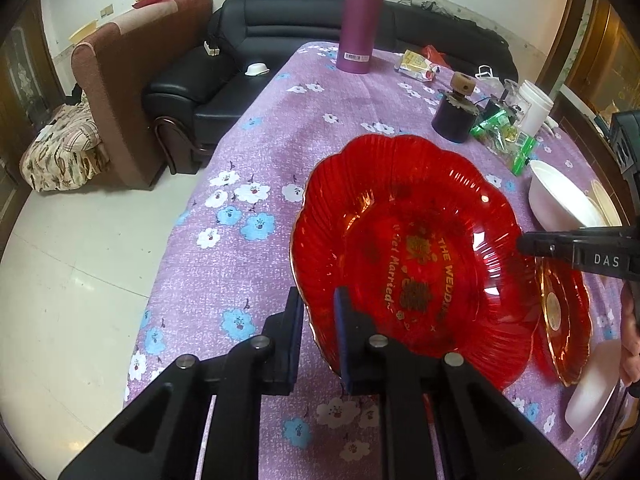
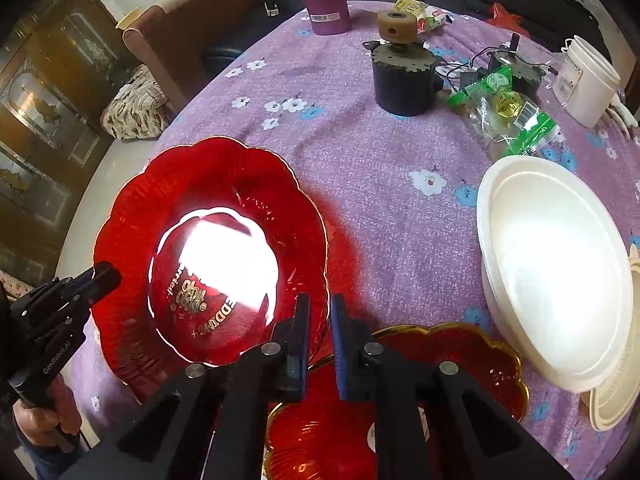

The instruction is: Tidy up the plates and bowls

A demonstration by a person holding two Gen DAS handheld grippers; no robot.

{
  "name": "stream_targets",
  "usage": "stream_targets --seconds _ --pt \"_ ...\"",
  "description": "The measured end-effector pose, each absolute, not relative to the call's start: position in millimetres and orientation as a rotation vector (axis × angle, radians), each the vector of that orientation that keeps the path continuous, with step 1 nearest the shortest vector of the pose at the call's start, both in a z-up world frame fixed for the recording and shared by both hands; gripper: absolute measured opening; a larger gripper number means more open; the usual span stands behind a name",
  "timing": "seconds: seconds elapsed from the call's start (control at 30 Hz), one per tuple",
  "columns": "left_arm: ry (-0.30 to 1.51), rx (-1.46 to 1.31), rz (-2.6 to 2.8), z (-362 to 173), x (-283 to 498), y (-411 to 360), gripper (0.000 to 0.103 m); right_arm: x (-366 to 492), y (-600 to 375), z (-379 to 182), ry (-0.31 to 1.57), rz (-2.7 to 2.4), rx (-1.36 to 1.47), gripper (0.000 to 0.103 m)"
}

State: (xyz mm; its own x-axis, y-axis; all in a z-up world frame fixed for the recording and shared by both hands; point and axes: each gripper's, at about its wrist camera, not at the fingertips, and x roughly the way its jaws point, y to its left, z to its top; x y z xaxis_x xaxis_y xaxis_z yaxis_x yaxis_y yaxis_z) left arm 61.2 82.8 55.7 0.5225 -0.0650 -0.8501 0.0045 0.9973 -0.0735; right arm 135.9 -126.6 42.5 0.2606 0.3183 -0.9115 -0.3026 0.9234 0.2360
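Note:
A large red scalloped plate (image 1: 404, 248) with gold lettering is held over the purple flowered tablecloth. My left gripper (image 1: 320, 320) is shut on its near rim. My right gripper (image 2: 320, 324) is shut on the plate's opposite rim; it shows in the left wrist view (image 1: 532, 246) at the plate's right edge. The same plate (image 2: 208, 256) fills the left of the right wrist view, with the left gripper (image 2: 100, 276) at its left edge. A second red plate (image 2: 452, 364) lies below my right gripper. A white bowl (image 2: 556, 272) stands at the right.
A purple flask (image 1: 360, 16), a dark cylinder with a wooden spool (image 2: 402, 76), a green plastic bag (image 2: 508, 116) and a white jar (image 2: 586, 80) stand at the table's far side. A cream dish (image 2: 616, 408) lies beside the bowl. A black sofa (image 1: 240, 60) is beyond.

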Motion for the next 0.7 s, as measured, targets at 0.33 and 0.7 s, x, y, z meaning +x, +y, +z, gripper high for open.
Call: stream_targets --seconds 0.33,0.7 --pt "1.011 -0.067 -0.021 61.8 54.3 89.4 0.015 128.4 -122.7 49.7 1.225 0.447 0.030 0.011" --pt "0.983 -0.076 -0.011 70.4 25.5 96.8 0.015 102.8 -119.9 62.8 1.210 0.494 0.058 0.011"
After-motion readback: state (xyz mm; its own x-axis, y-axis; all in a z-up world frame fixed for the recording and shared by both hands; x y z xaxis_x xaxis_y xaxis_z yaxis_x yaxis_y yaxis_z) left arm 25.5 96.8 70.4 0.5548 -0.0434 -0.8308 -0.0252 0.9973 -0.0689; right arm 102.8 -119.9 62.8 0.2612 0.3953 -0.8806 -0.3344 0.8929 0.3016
